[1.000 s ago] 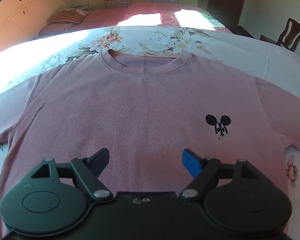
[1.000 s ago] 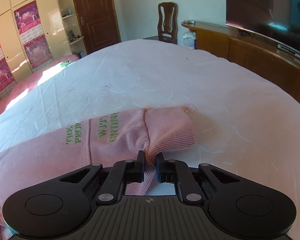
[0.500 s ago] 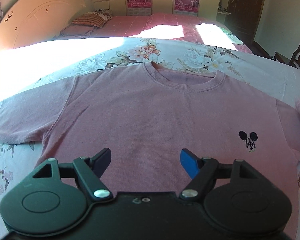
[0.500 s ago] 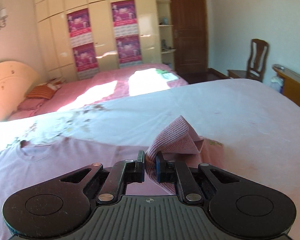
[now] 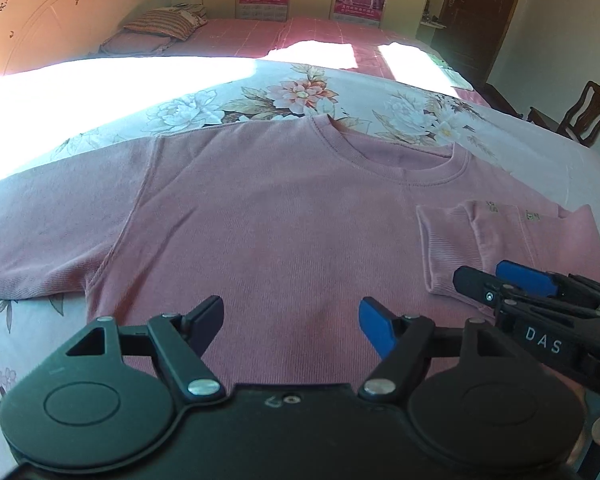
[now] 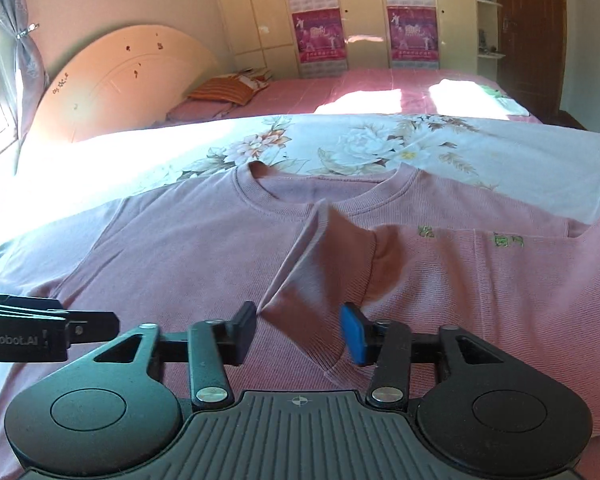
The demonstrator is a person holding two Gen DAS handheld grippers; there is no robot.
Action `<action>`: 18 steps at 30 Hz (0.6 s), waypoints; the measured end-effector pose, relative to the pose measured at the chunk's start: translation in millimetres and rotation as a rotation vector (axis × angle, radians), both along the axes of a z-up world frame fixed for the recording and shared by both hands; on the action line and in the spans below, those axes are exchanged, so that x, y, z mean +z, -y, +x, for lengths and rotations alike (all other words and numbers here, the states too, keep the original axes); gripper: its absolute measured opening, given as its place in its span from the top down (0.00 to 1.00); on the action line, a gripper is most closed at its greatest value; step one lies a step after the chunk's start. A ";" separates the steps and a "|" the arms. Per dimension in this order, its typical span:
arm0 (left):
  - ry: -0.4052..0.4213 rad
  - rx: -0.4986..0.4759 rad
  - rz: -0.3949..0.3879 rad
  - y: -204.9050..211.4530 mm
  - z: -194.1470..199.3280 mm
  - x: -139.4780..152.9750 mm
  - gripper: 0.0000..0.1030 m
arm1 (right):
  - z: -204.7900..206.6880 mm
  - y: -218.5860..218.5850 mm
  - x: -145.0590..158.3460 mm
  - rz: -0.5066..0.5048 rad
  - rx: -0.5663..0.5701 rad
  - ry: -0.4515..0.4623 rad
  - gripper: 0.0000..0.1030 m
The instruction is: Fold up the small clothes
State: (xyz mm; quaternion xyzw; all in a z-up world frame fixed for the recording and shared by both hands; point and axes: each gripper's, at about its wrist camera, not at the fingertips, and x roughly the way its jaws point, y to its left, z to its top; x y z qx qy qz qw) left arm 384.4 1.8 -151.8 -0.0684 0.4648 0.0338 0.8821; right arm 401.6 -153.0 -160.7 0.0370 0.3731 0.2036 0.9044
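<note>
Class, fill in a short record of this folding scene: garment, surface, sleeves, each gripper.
garment: pink sweater, laid flat, front up
surface: floral bedsheet
right sleeve: folded across the chest, cuff between the right gripper's jaws
left sleeve: spread out flat
right gripper: jaws have just been opening; pads off the cuff
left gripper: open, empty, above the sweater's lower front

Left claw (image 5: 291,317) open, angled downward; right claw (image 6: 299,332) just opening, fingers apart, nothing gripped.
</note>
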 end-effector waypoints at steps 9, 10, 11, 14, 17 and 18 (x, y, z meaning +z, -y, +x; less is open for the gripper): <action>-0.087 -0.130 -0.278 44.2 39.1 -38.6 0.36 | -39.2 96.1 14.4 -0.086 -0.247 0.004 0.51; -0.087 -0.115 -0.303 47.3 43.0 -42.0 0.37 | -45.4 107.3 13.4 -0.108 -0.270 0.001 0.51; -0.084 -0.101 -0.330 49.0 46.4 -44.3 0.36 | -50.7 117.0 12.0 -0.127 -0.293 -0.003 0.51; -0.077 -0.058 -0.395 51.1 55.3 -49.4 0.37 | -64.7 143.0 5.8 -0.149 -0.357 -0.023 0.51; -0.063 -0.050 -0.420 57.0 56.8 -51.9 0.41 | -73.3 161.3 -0.6 -0.142 -0.412 -0.043 0.51; -0.058 -0.059 -0.409 60.4 56.8 -51.8 0.45 | -74.8 166.6 -2.2 -0.135 -0.427 -0.051 0.51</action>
